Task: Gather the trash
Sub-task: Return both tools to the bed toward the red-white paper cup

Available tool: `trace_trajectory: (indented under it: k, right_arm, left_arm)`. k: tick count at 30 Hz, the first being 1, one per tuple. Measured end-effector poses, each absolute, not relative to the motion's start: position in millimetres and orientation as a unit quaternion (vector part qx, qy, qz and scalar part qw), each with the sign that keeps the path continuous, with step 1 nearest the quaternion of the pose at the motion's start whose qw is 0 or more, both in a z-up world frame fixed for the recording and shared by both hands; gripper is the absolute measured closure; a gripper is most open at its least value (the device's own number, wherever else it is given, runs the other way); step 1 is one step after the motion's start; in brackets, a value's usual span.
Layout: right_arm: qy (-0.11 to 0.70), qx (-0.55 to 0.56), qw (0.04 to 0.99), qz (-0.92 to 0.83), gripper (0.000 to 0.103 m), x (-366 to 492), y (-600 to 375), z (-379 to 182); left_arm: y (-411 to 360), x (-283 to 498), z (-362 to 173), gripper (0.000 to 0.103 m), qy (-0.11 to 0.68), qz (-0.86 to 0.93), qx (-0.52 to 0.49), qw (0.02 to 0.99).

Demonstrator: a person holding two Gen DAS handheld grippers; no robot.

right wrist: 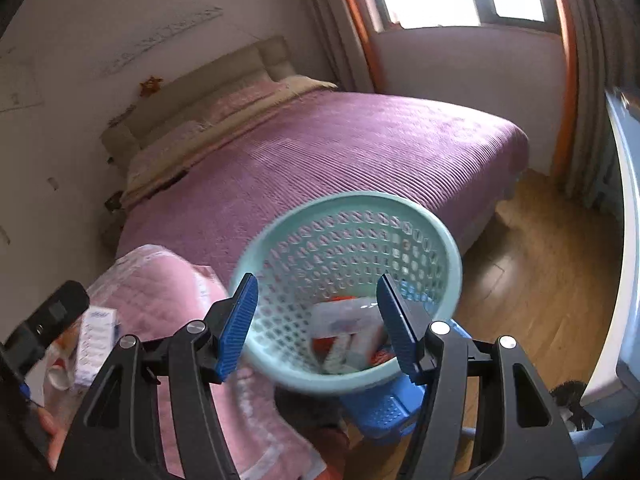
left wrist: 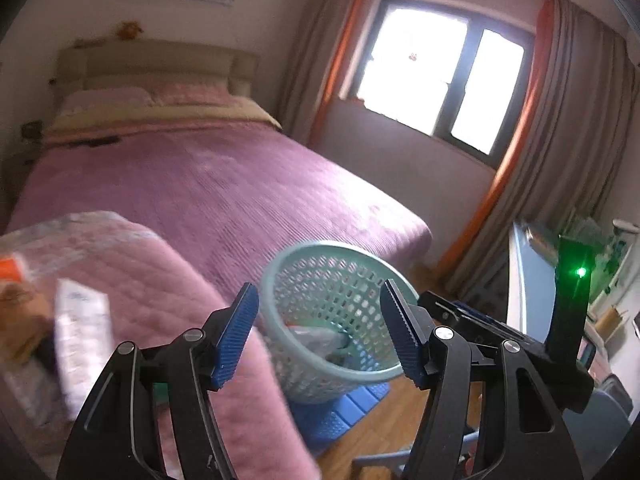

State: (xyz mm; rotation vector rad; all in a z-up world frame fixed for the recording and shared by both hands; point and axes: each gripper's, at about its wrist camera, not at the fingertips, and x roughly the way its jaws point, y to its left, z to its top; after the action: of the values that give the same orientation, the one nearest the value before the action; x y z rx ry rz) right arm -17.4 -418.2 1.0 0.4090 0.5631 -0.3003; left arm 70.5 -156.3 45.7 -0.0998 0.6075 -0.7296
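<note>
Blue jaws over basket, contents blurred

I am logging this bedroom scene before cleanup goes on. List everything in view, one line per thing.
basket: one, pale teal mesh, tilted, on a blue stool beside the bed
wrappers: several, white and red, inside the basket
stool: one, blue plastic, on the wood floor
bed: one, purple cover, beige headboard, against the wall
folded quilt: one, pink, in clear plastic, near left
white packet: one, blurred, left of the quilt
window: one, dark frame, bright, far wall
curtains: grey with orange edge, both sides of the window
left tool: blue pads, open, nothing between them
right tool: blue pads, open, in front of the basket
</note>
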Motion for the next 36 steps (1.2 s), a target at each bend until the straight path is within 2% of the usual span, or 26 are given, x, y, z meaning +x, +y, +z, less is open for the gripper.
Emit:
trace_trajectory:
  k: [10, 19, 22, 28, 36]
  right_arm:
    - [0.261, 0.151, 0.952, -0.06, 0.045, -19.3, -317.6, 29.6]
    - [0.28, 0.072, 0.957, 0.013, 0.045, 2.1, -216.4, 25.7]
    - [0.29, 0.053, 0.955, 0.027, 0.045, 13.9, -192.0, 17.8]
    - [0.323, 0.042, 0.944, 0.042, 0.045, 51.0, -163.9, -5.3]
    - [0.343, 0.047, 0.937, 0.051, 0.045, 84.8, -154.4, -24.5]
  left_arm:
    - [-31.9, 30.9, 71.2, 0.038, 0.253, -0.253, -0.079, 0.93]
    - [84.8, 31.9, 56.9, 0.037, 0.265, -0.137, -0.126, 0.946]
    - [125.3, 46.2, 45.4, 0.032, 0.288, -0.096, -0.144, 0.942]
    - [172.7, 81.4, 17.3, 0.031, 0.344, -0.051, -0.184, 0.919]
    - [176.2, 124.0, -17.4, 0.028, 0.394, -0.028, -0.24, 0.887]
